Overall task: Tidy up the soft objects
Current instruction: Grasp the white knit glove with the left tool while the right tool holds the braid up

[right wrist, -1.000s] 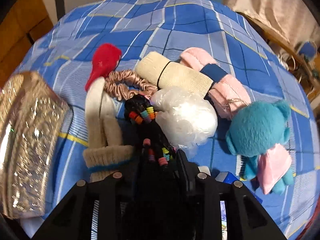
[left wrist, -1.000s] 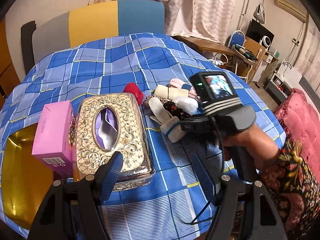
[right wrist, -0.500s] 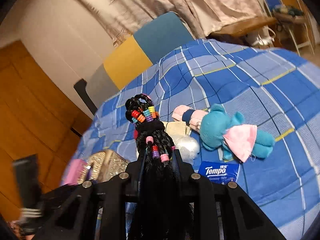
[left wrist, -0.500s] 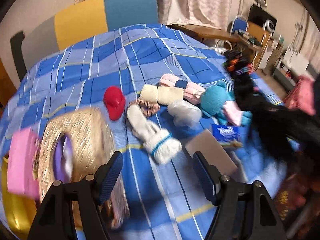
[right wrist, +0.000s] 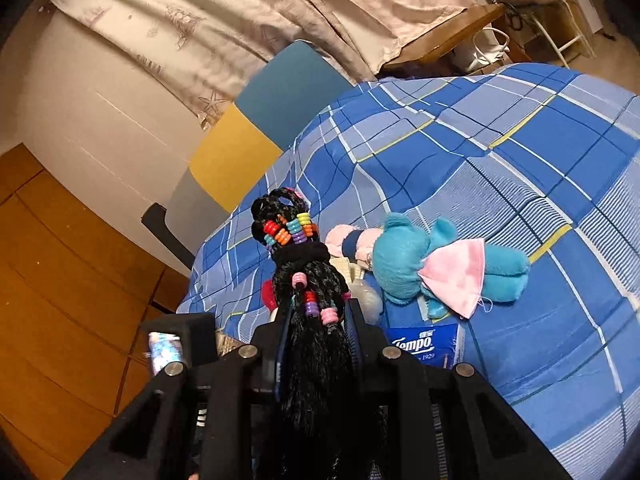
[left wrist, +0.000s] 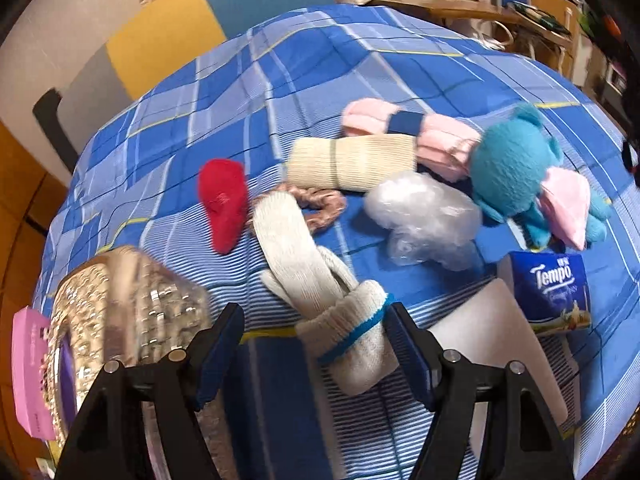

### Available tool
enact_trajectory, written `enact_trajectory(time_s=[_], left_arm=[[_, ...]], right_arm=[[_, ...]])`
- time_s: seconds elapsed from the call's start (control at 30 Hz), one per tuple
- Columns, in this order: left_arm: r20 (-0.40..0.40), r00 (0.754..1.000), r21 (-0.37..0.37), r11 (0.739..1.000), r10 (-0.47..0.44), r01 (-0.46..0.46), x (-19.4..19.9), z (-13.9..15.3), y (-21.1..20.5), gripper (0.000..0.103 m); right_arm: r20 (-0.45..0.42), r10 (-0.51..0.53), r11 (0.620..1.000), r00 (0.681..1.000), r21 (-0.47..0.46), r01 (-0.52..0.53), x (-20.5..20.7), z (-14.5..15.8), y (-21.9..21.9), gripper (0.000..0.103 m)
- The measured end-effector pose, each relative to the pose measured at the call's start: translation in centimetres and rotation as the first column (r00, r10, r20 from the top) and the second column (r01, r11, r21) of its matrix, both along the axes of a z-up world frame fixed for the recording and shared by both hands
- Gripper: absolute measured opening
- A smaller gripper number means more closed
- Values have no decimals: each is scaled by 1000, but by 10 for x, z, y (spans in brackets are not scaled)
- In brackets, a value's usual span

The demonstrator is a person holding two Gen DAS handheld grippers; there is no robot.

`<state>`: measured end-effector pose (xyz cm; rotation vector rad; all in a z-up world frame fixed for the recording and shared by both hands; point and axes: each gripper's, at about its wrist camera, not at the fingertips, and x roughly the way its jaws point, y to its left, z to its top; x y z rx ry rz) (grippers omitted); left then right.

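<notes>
The right gripper [right wrist: 318, 320] pinches a black braided hairpiece [right wrist: 304, 276], its long axis running up the frame's centre, looped end uppermost, strung with small glossy coloured beads. To its right lies a blue tissue pack [right wrist: 426, 346] printed "Tempo", and above that a fuzzy teal plush toy [right wrist: 404, 264] stretching rightward on the checked blue cloth [right wrist: 500, 168].

The left gripper [left wrist: 314, 350] stands spread wide, its blue-padded fingers flanking the cuff of a knitted cream glove [left wrist: 316, 280] low in the frame's centre; contact is unclear. The glove's long axis runs from that blue-trimmed cuff up-left toward a red felt piece [left wrist: 224, 204]. An embossed golden box [left wrist: 120, 312] sits lower left.
</notes>
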<state>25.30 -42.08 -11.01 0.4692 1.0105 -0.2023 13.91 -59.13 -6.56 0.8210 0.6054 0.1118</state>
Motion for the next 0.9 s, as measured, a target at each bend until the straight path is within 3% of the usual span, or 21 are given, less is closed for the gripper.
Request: enact_trajectory(time_s=[0.07, 0.27, 0.3, 0.37, 0.5, 0.6, 0.8, 0.9], left_arm=[[26, 999, 16, 1000, -25, 24, -2, -2, -6, 74], [-41, 999, -73, 997, 2, -5, 5, -13, -7, 74], [-60, 998, -95, 996, -1, -4, 6, -15, -7, 70], [-131, 991, -187, 982, -21, -4, 10, -19, -4, 48], [-148, 989, -253, 967, -26, -12, 4, -13, 1, 35], [-158, 987, -309, 951, -32, -19, -6, -4, 10, 34], [-81, 990, -380, 922, -112, 73, -39, 33, 21, 34], [-90, 987, -435, 897, -131, 79, -47, 49, 37, 34]], right_arm=[[-2, -2, 1000, 1000, -2, 2, 0, -1, 0, 25], [-3, -6, 1000, 1000, 0, 6, 0, -2, -2, 26], [-3, -6, 1000, 1000, -2, 6, 0, -2, -1, 26], [-5, -1, 1000, 1000, -6, 1, 1, -2, 0, 26], [-7, -6, 1000, 1000, -19, 6, 2, -1, -1, 26], [-6, -16, 999, 1000, -34, 16, 1, 0, -3, 26], [-26, -42, 998, 999, -42, 41, -2, -4, -8, 26], [-41, -40, 998, 998, -46, 38, -1, -7, -8, 26]])
